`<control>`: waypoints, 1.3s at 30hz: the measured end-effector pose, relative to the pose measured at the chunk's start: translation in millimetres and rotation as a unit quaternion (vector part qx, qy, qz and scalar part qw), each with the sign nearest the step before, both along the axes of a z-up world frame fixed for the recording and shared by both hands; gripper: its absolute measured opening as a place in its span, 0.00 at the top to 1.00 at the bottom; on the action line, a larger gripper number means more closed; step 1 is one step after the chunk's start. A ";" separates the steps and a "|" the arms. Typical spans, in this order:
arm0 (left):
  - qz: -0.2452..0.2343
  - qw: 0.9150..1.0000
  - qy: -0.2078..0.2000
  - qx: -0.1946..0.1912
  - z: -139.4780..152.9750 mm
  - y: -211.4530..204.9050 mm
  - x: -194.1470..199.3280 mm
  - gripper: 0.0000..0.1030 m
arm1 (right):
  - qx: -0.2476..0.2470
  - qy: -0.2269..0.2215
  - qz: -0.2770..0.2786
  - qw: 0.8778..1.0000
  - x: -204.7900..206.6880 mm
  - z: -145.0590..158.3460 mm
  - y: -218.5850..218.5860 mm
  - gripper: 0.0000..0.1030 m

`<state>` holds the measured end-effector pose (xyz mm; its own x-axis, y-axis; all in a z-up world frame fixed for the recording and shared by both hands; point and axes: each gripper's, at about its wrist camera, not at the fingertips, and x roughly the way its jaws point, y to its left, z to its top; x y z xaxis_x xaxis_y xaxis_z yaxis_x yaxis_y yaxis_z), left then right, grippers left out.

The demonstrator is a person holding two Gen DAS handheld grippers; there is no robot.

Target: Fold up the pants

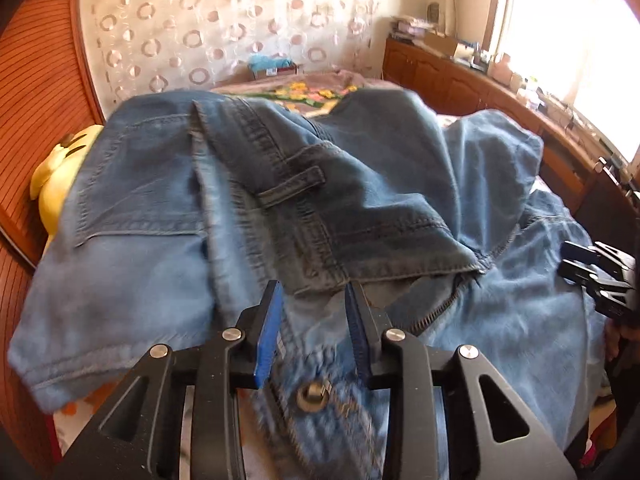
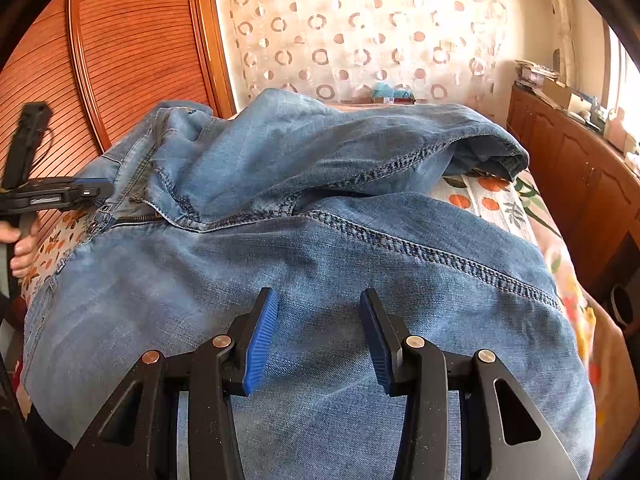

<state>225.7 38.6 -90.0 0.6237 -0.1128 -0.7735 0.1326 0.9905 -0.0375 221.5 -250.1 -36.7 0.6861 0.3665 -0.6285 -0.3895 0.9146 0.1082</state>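
Note:
A pair of blue jeans [image 1: 320, 200] lies crumpled on the bed, its waist part folded over so that a belt loop [image 1: 292, 188] and a back pocket face up. My left gripper [image 1: 314, 296] stands open over the waistband, whose metal button [image 1: 310, 394] shows between the fingers; no pad presses the cloth. In the right wrist view the jeans [image 2: 320, 260] spread wide, one leg bunched toward the far right. My right gripper [image 2: 318, 304] hangs open just above a flat stretch of denim. The left gripper [image 2: 92, 190] shows at the zipper end, and the right gripper [image 1: 592, 272] at the right edge.
A floral bedspread [image 2: 492, 200] covers the bed. A yellow plush toy [image 1: 60, 172] lies by the slatted wooden wardrobe [image 2: 120, 60] on the left. Wooden cabinets [image 1: 460, 80] with clutter run under the bright window on the right. A person's hand [image 2: 24, 248] holds the left gripper.

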 end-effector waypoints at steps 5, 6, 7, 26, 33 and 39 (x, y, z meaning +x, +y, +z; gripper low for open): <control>0.002 1.000 0.026 0.005 -17.0 -7.7 21.4 0.67 | 0.000 -0.004 -0.001 1.000 -1.2 -0.2 0.9 0.57; 0.002 1.000 0.021 0.006 -16.4 -7.5 22.5 0.63 | 0.000 -0.006 0.000 1.000 -1.7 -0.2 1.0 0.57; 0.003 1.000 0.020 0.006 -17.0 -8.0 24.1 0.60 | 0.000 -0.007 0.000 1.000 -2.2 -0.2 1.0 0.57; -0.009 1.000 0.000 0.017 -12.8 -19.1 18.1 0.83 | 0.001 -0.012 0.001 1.000 -5.3 -0.9 0.5 0.57; 0.001 0.997 -0.082 -0.012 44.8 -5.6 -38.2 0.84 | 0.003 -0.009 0.003 1.000 -3.9 -1.3 1.6 0.57; 0.004 0.998 -0.058 0.000 34.2 1.2 -72.9 0.79 | 0.003 -0.010 0.002 1.000 -3.8 -1.3 1.6 0.57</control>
